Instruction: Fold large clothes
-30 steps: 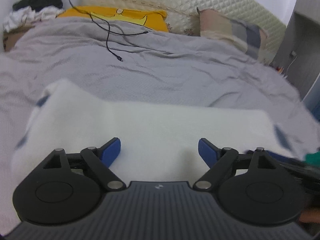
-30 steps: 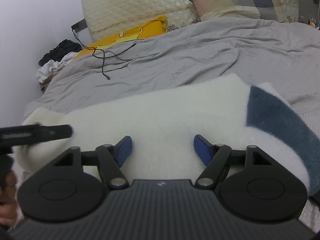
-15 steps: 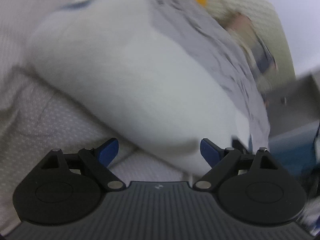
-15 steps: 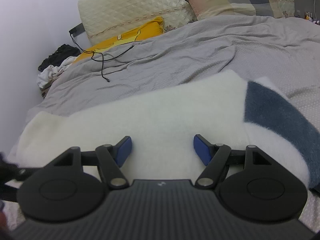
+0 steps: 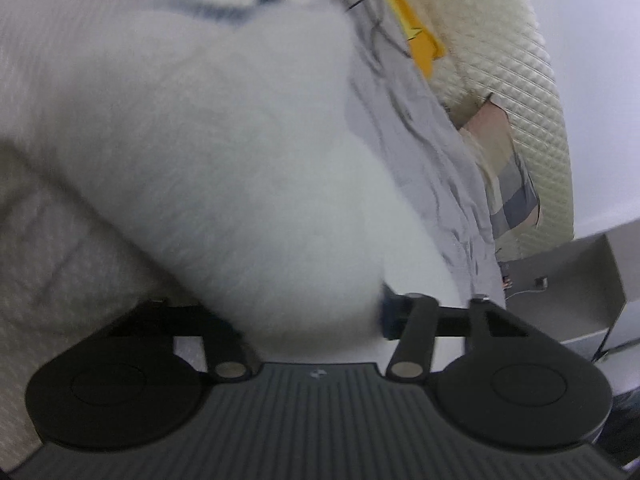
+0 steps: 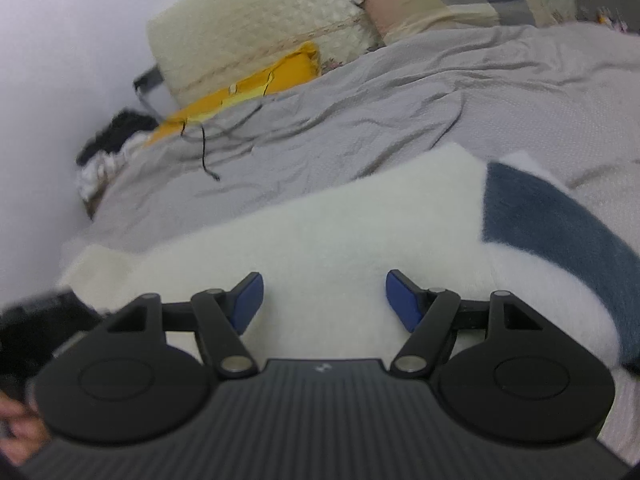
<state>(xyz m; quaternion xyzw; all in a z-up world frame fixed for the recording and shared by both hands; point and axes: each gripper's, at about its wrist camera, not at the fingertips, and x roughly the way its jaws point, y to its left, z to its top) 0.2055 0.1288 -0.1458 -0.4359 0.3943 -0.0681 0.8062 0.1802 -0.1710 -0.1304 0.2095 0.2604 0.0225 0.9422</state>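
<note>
Left gripper (image 5: 316,320): rolled sideways, jaws wide around the near end of the white fleece garment (image 5: 224,168); grip not yet made.
Right gripper (image 6: 324,300): wide open, hovering over the garment's middle.
Garment: lay across the grey bedspread (image 6: 400,120), long axis left-right, thick, navy-banded (image 6: 560,232).

- The left gripper (image 5: 312,316) is now rolled sideways, so the grey bedspread (image 5: 436,152) appears tilted steeply.
- The white fleece garment (image 5: 224,168) is now bulged between its fingers, hiding the left pad.
- The right gripper (image 6: 324,300) is tilted slightly; its jaws are kept apart.
</note>
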